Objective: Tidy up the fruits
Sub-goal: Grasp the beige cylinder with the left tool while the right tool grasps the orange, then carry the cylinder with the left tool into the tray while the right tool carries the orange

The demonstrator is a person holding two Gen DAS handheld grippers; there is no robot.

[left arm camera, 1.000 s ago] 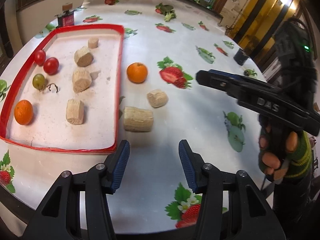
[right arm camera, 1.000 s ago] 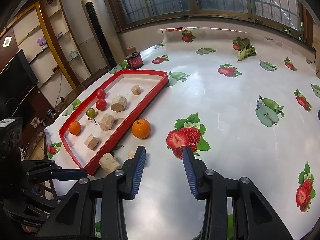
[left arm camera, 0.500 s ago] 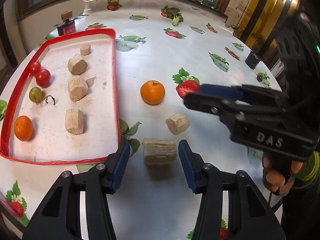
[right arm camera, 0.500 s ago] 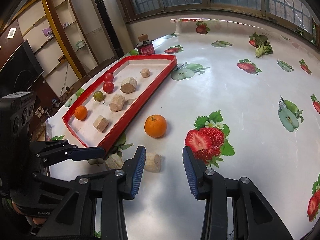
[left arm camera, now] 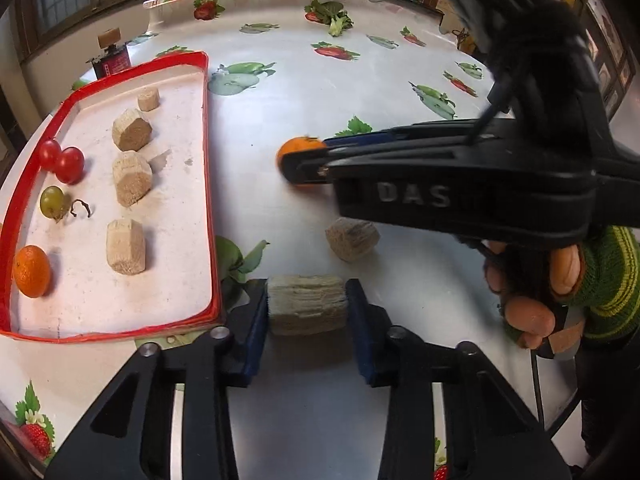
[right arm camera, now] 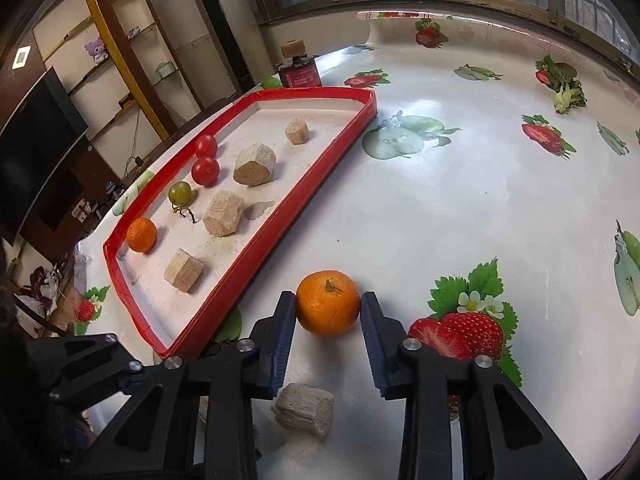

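I'm closing the right tool [right arm camera: 328,314] around the orange [right arm camera: 328,303], just off the tray [right arm camera: 280,236], pads at its firm, slippery sides, while my left tool [left arm camera: 306,304] closes on a light, crumbly log [left arm camera: 306,305] near the tray's corner on the counter [left arm camera: 304,92].

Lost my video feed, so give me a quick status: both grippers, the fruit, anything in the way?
Left gripper closing around a beige block. Right gripper closing around the loose orange, outside the red tray. Small block under right gripper; nothing blocking.
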